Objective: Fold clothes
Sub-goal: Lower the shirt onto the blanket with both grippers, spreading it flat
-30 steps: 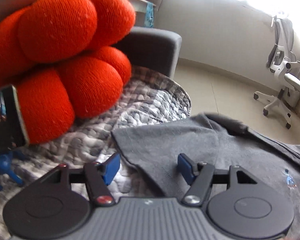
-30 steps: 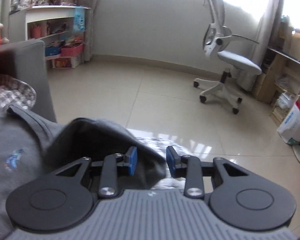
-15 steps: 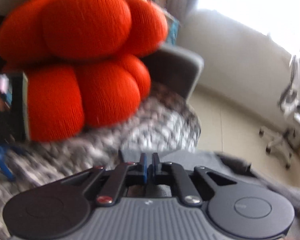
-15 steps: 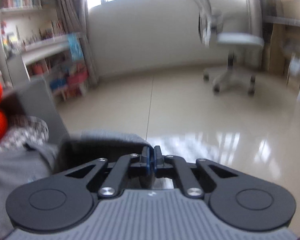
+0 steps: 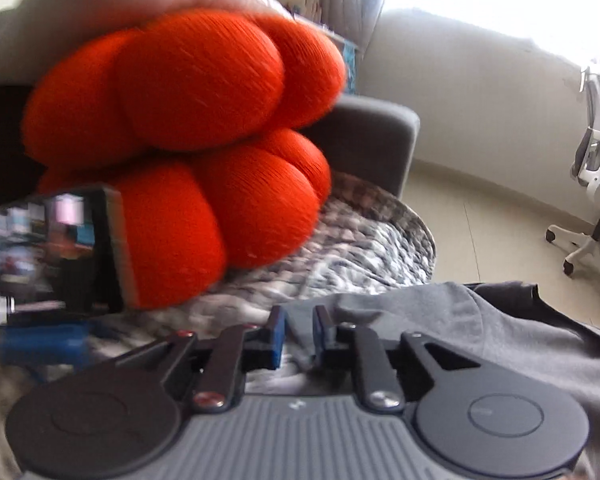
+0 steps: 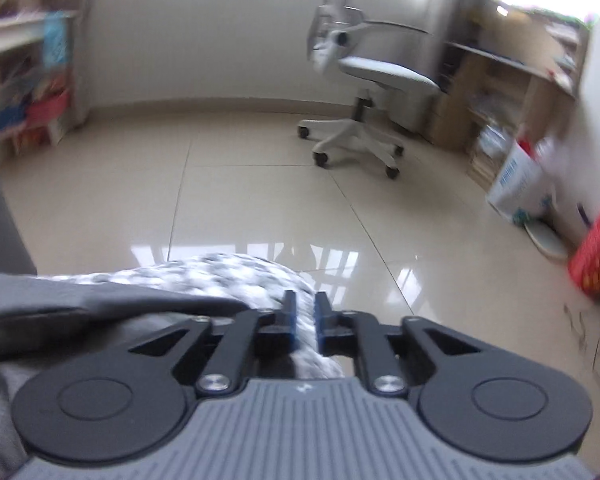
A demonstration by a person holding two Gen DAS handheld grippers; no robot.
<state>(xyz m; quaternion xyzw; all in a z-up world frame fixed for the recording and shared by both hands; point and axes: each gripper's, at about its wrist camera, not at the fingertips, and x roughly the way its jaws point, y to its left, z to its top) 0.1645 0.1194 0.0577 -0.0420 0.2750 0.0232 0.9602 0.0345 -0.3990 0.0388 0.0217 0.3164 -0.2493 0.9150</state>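
Note:
A grey shirt (image 5: 480, 340) lies spread on a grey-and-white quilt (image 5: 360, 248). My left gripper (image 5: 298, 320) sits at the shirt's near left corner. A pinched fold of grey cloth fills the narrow gap between its blue pads, and the jaws are opening. In the right wrist view the shirt (image 6: 60, 300) lies bunched to the left of my right gripper (image 6: 303, 308). That gripper's jaws are opening too. Only the quilt (image 6: 228, 276) shows through its small gap, and no shirt cloth is between the pads.
A big orange knotted cushion (image 5: 204, 120) rests against the grey sofa arm (image 5: 372, 140), close ahead on the left. A phone (image 5: 48, 252) on a blue stand (image 5: 40, 344) is beside it. A white office chair (image 6: 372, 80) and a red basket (image 6: 596, 256) stand on the tiled floor beyond the quilt's edge.
Both grippers went from wide open to nearly shut, then parted slightly. The left one closed on the shirt's corner and moved toward the cushion. The right one dipped, and the dark sleeve now lies to its left.

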